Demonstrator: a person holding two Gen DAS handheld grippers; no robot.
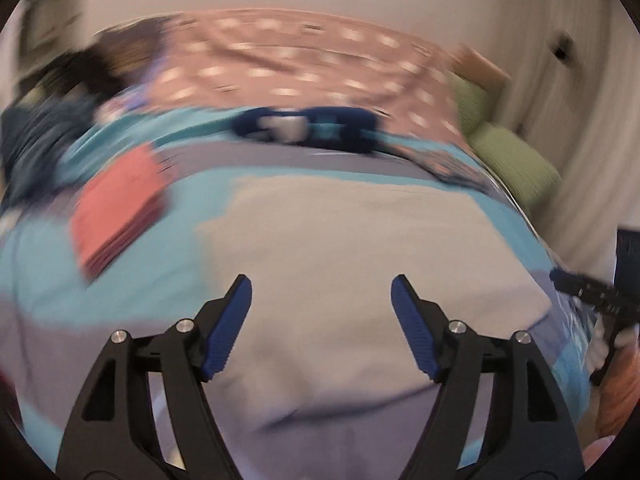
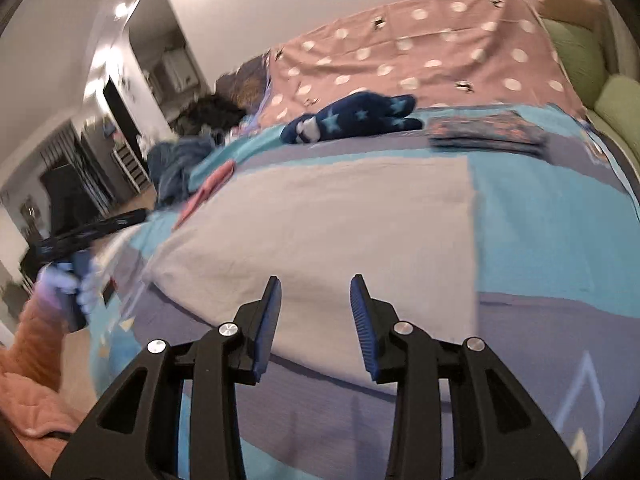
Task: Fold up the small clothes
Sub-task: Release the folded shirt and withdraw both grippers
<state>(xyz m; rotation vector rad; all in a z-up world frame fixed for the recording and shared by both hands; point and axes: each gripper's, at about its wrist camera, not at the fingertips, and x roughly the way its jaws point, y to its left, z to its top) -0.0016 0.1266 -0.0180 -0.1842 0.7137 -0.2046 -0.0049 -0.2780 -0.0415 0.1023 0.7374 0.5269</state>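
Note:
A pale grey cloth (image 1: 360, 248) lies flat on the bed, also in the right wrist view (image 2: 320, 216). My left gripper (image 1: 321, 292) is open and empty, hovering over the cloth's near part. My right gripper (image 2: 315, 292) is open and empty over the cloth's near edge. The right gripper shows at the far right of the left wrist view (image 1: 588, 288); the left gripper shows at the left of the right wrist view (image 2: 84, 236). The left wrist view is blurred.
A folded pink garment (image 1: 120, 216) lies left of the cloth. A navy star-patterned garment (image 2: 352, 118) and a folded patterned item (image 2: 488, 132) lie farther back. A blue heap of clothes (image 2: 176, 164) sits at the bed's left edge. Green cushions (image 2: 600, 76) at right.

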